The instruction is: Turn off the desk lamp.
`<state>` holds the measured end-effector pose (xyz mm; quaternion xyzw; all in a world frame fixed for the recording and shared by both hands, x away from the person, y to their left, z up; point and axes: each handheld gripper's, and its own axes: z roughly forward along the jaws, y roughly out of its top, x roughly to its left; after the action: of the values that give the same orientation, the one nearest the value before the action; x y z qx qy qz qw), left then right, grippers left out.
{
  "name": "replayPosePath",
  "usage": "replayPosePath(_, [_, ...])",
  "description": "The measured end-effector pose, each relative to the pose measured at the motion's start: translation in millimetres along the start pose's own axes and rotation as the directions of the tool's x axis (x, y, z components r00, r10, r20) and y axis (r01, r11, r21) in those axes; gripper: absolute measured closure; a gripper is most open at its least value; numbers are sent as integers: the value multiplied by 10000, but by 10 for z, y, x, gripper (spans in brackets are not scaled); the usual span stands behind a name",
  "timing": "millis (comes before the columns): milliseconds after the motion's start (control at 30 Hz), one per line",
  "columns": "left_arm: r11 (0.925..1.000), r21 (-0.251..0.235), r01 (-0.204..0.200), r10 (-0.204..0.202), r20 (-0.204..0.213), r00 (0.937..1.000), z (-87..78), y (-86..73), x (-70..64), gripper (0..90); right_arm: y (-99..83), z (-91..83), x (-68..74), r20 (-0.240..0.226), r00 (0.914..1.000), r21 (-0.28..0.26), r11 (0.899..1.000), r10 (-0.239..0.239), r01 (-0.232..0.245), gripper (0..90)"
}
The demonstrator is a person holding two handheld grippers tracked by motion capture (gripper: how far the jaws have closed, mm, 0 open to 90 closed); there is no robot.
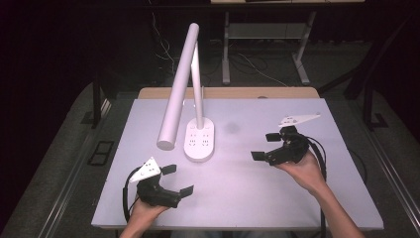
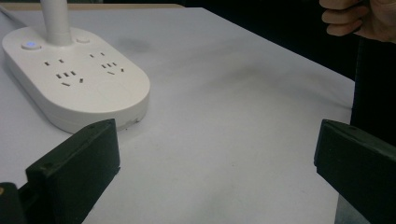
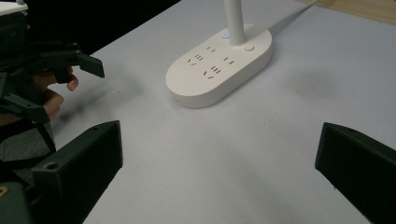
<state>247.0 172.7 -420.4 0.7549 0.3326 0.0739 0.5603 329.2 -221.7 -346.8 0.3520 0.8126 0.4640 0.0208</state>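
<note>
The desk lamp (image 1: pixel 190 111) stands a little left of the desk's (image 1: pixel 257 198) middle, nearer the far edge than the near one, and it is the thing both claws face. Its white oval base (image 1: pixel 200 140), which carries socket slots and two small buttons beside the stem (image 1: pixel 197 89), runs its long axis roughly from the far edge toward the near edge, slightly slanted. The stem rises from the far end of that base. The long tubular head (image 1: pixel 178 89) hinges off the top and slopes down toward the near left corner, its free end hanging just off the base's left side. I judge the base to be the heavy part, smooth hard plastic and likely slippery, too broad for an easy pinch across its width. The stem is thin, stiff and round, a better place to take hold, though a round tube may twist in flat jaws. The head looks light, and its hinge (probably the delicate point) would swing if pushed. The left gripper (image 1: pixel 179 180) rests near the near left corner, jaws apart and holding nothing, aimed at the base's near end. The right gripper (image 1: pixel 266 146) sits toward the right edge, jaws likewise spread and empty, well apart from the lamp.
</note>
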Motion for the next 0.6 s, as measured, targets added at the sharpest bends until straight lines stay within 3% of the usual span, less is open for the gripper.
replayPosePath(333, [10000,5,16,-16,41,10000,-7,2,0,0,178,150,24,-32,9996,91,9996,-285,285,8])
replayPosePath(600, [10000,7,7,-7,17,10000,-6,2,1,0,295,267,-9,-71,9998,92,9997,-212,213,8])
